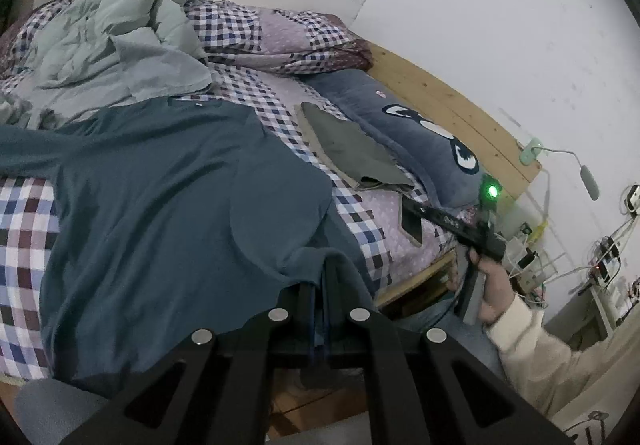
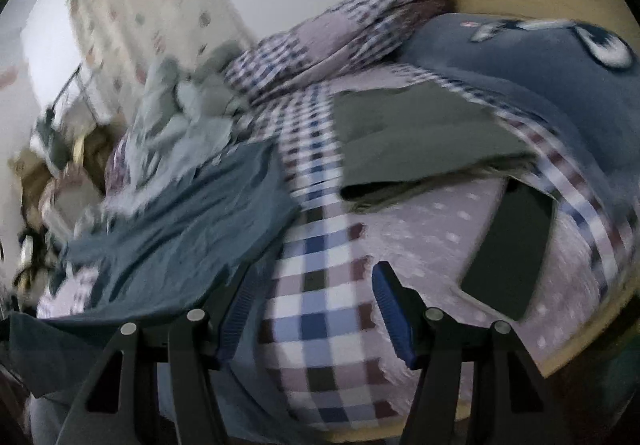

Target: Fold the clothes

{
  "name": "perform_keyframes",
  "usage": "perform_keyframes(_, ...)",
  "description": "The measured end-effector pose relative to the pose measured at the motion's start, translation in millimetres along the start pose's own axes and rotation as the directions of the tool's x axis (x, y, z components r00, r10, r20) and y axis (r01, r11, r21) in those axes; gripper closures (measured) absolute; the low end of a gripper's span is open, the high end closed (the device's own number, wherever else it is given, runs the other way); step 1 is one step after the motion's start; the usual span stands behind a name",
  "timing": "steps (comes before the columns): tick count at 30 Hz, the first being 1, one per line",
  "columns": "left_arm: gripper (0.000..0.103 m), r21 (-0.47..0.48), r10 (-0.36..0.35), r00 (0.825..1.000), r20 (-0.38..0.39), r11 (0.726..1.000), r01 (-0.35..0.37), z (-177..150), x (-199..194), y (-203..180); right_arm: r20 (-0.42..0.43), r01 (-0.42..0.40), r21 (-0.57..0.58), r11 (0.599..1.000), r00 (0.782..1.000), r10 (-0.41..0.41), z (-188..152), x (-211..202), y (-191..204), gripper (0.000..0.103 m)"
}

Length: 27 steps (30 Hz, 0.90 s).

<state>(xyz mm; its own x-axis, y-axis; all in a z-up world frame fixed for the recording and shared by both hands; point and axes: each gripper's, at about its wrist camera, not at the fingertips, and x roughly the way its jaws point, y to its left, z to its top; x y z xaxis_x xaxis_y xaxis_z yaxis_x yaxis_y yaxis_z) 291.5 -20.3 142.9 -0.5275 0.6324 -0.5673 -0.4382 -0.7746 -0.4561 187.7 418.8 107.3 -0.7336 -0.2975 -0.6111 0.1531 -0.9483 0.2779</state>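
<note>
Teal knit fabric covers most of the near side of the bed (image 1: 24,213): a long-sleeved teal top (image 1: 160,197) lies spread flat on the checked bedsheet (image 1: 20,245), its neckline towards the far side and one sleeve running off to the left. Its near hem is bunched up between the fingers of the left tongs (image 1: 318,285), which are closed tight on that fold of cloth at the bed's edge.

Beyond the top sits a rumpled pale green quilt (image 1: 100,45), and behind that a folded checked and dotted duvet (image 1: 280,37). To the right, well apart from the top, a folded olive-grey garment (image 1: 352,149) lies on the sheet against a blue plush pillow (image 1: 420,133) with a cartoon face, which leans along the wooden headboard (image 1: 460,113). A small clip lamp (image 1: 532,153) sits on the headboard's end.

In the left wrist view the right tongs (image 2: 316,309) hover above the bed's right edge, held by a hand (image 1: 492,285) in a cream sleeve (image 1: 540,345). Their own camera, blurred, shows the blue-padded fingers (image 2: 392,309) spread wide apart with nothing between them, over bare checked sheet. The teal top's edge lies just beside the left finger, and the olive-grey garment lies ahead. No containers show.
</note>
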Motion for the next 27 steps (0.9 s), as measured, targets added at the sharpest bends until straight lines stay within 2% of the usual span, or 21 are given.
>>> perform_keyframes(3,0.102,-0.024,-0.020,1.000,0.011,1.000,0.020,-5,-5,10,-0.012,-0.026,-0.059,0.998,1.000,0.025,24,14,23,0.039)
perform_keyframes(8,0.102,-0.072,-0.050,0.998,0.035,0.996,0.052,-9,-17,29,-0.028,-0.001,-0.141,0.990,1.000,-0.003,68,36,53,0.039)
perform_keyframes(15,0.102,-0.121,-0.082,0.987,0.139,0.988,0.099,13,-59,53,-0.083,-0.045,-0.218,0.975,0.996,0.028,39,44,89,0.039)
perform_keyframes(18,0.102,-0.124,-0.073,0.982,0.177,0.988,0.096,27,-74,69,-0.108,-0.065,-0.251,0.966,0.993,0.039,26,48,104,0.039)
perform_keyframes(24,0.102,-0.137,0.041,0.979,0.199,0.991,-0.014,53,-90,114,-0.172,-0.100,-0.277,0.956,0.984,0.053,-10,62,123,0.039)
perform_keyframes(27,0.102,-0.159,0.086,0.973,0.213,0.986,-0.053,63,-96,132,-0.163,-0.069,-0.340,0.938,0.986,0.013,-15,71,128,0.039)
